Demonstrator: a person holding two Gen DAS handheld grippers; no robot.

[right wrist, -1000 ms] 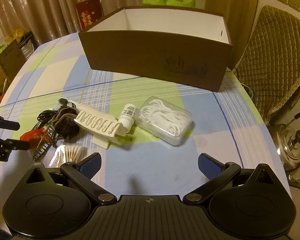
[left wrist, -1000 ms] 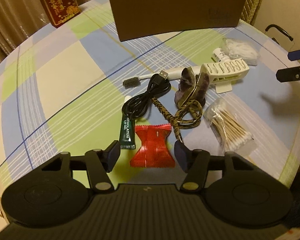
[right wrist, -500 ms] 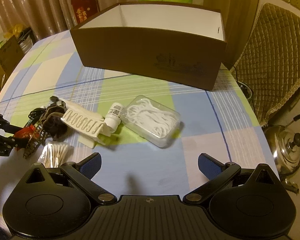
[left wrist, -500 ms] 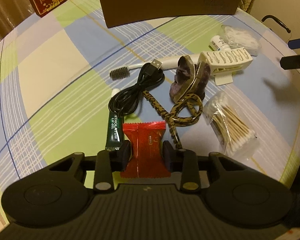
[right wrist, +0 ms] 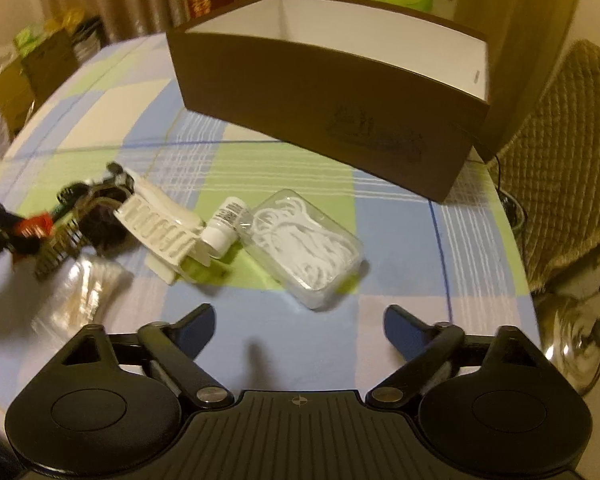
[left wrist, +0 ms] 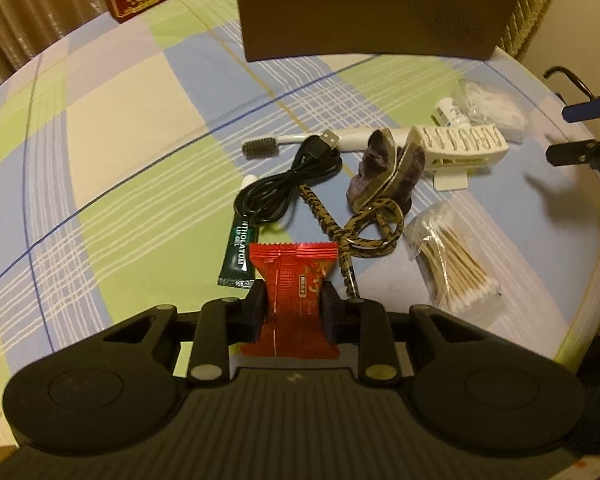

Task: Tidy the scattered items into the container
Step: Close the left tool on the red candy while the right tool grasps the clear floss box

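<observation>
Left tongs [left wrist: 293, 307] are clenched on the red snack packet [left wrist: 293, 292], pinched at its waist, at 6 o'clock of the item cluster on the counter [left wrist: 120, 128]. Green gel tube [left wrist: 239, 254] lies just beside the packet at 10 o'clock. Right tongs [right wrist: 300, 322] stand spread apart, grasping nothing, above bare cloth. Clear floss case [right wrist: 304, 246] lies near, at their 12 o'clock. Brown box [right wrist: 324, 96] sits farther off at 12 o'clock, top uncovered.

The left wrist camera sits low over the checked-cloth desk [left wrist: 112, 128], facing the brown cardboard box [left wrist: 364, 16]. The right camera looks from further right; both share the white slotted clip [left wrist: 464, 144] [right wrist: 160, 232].
</observation>
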